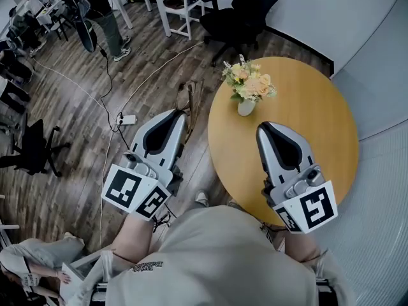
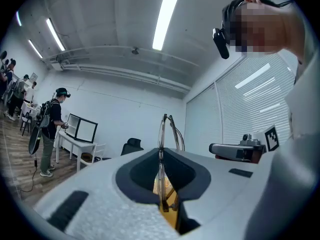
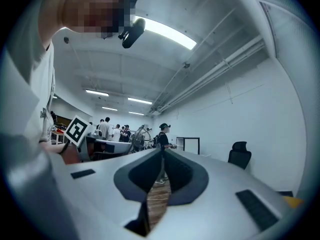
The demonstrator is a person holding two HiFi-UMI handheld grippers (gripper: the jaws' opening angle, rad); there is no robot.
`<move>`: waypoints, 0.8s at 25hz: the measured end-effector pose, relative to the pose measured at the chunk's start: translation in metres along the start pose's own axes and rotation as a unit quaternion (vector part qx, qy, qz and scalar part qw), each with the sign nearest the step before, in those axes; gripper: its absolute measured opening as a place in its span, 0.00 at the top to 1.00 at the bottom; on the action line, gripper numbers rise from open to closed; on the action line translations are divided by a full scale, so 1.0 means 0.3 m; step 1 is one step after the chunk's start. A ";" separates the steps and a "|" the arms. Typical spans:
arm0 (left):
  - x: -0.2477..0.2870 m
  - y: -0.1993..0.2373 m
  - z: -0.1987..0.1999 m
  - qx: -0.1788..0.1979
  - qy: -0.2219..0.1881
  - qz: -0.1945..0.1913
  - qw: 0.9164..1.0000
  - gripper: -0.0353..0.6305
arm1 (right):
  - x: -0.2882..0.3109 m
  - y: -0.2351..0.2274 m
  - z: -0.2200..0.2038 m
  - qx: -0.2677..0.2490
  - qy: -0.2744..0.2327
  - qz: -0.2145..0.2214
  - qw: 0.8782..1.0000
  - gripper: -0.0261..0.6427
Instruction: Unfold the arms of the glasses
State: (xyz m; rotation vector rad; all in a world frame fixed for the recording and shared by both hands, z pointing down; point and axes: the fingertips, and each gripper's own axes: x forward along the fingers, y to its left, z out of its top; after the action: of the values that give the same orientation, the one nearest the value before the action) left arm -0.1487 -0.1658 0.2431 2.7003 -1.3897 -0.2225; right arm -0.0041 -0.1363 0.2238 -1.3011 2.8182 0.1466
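The glasses (image 1: 192, 99), thin-rimmed and folded, stick out edge-on from the tip of my left gripper (image 1: 180, 114), which is shut on them. It hangs over the wooden floor just left of the round table (image 1: 319, 101). In the left gripper view the rims (image 2: 162, 134) rise upright from between the closed jaws, with the folded arms curving behind them. My right gripper (image 1: 265, 128) hovers over the table's near part, shut with nothing in it. The right gripper view shows its jaws (image 3: 162, 153) pressed together, and the left gripper's marker cube (image 3: 76, 129) off to the left.
A white vase of flowers (image 1: 248, 88) stands on the table just beyond the right gripper. A black office chair (image 1: 245, 8) and white furniture (image 1: 178, 2) sit farther back. Cables and a power strip (image 1: 127, 119) lie on the floor at left, near standing people (image 1: 105, 11).
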 end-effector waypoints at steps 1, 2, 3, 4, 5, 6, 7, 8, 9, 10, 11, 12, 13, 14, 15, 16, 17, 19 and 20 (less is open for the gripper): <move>0.001 -0.004 -0.011 0.002 0.005 -0.002 1.000 0.88 | 0.000 0.002 -0.011 0.001 0.005 0.002 1.000 0.91; 0.003 -0.009 -0.022 0.006 0.010 -0.004 1.000 0.88 | 0.000 0.004 -0.021 0.003 0.010 0.003 1.000 0.91; 0.005 -0.016 -0.031 0.009 0.015 -0.006 1.000 0.88 | -0.001 0.003 -0.029 0.004 0.014 0.004 1.000 0.91; 0.007 -0.023 -0.038 0.009 0.018 -0.007 1.000 0.88 | -0.004 0.000 -0.037 0.005 0.017 0.003 1.000 0.91; 0.008 -0.029 -0.044 0.008 0.020 -0.009 1.000 0.88 | -0.008 -0.005 -0.045 0.005 0.021 0.000 1.000 0.91; 0.008 -0.035 -0.049 0.005 0.022 -0.010 1.000 0.88 | -0.012 -0.012 -0.053 0.005 0.024 -0.004 1.000 0.91; 0.008 -0.040 -0.052 0.003 0.023 -0.011 1.000 0.88 | -0.017 -0.018 -0.060 0.004 0.028 -0.008 1.000 0.91; 0.007 -0.044 -0.055 0.002 0.025 -0.013 1.000 0.88 | -0.021 -0.022 -0.066 0.004 0.032 -0.010 0.999 0.91; 0.006 -0.048 -0.058 0.001 0.026 -0.014 1.000 0.88 | -0.024 -0.024 -0.070 0.006 0.034 -0.011 0.999 0.91; 0.005 -0.052 -0.061 0.001 0.028 -0.015 0.999 0.88 | -0.026 -0.025 -0.074 0.007 0.036 -0.011 0.999 0.91; 0.006 -0.054 -0.064 0.000 0.030 -0.016 0.999 0.88 | -0.028 -0.025 -0.077 0.008 0.038 -0.010 0.999 0.91; 0.007 -0.056 -0.067 0.000 0.031 -0.016 0.999 0.88 | -0.029 -0.025 -0.079 0.009 0.039 -0.009 0.999 0.91; 0.009 -0.058 -0.070 -0.001 0.032 -0.016 0.999 0.88 | -0.029 -0.025 -0.081 0.008 0.040 -0.008 0.999 0.91; 0.012 -0.059 -0.072 -0.001 0.032 -0.017 0.999 0.88 | -0.028 -0.025 -0.082 0.008 0.040 -0.006 0.999 0.91; 0.014 -0.061 -0.073 -0.001 0.033 -0.017 0.999 0.88 | -0.027 -0.025 -0.083 0.007 0.041 -0.004 0.999 0.91; 0.017 -0.064 -0.074 -0.001 0.033 -0.017 0.999 0.88 | -0.025 -0.025 -0.082 0.007 0.040 -0.002 0.999 0.91; 0.019 -0.067 -0.075 0.000 0.034 -0.017 0.999 0.88 | -0.024 -0.025 -0.079 0.007 0.039 0.000 0.999 0.91; 0.023 -0.075 -0.079 0.003 0.035 -0.018 0.999 0.88 | -0.020 -0.024 -0.069 0.007 0.036 0.006 0.999 0.91; 0.025 -0.080 -0.082 0.004 0.036 -0.019 0.999 0.88 | -0.017 -0.023 -0.063 0.003 0.036 0.009 0.999 0.91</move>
State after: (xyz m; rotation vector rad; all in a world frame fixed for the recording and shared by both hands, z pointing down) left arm -0.1210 -0.1576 0.2630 2.7139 -1.3252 -0.1211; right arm 0.0046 -0.1386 0.2424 -1.3051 2.8879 0.0946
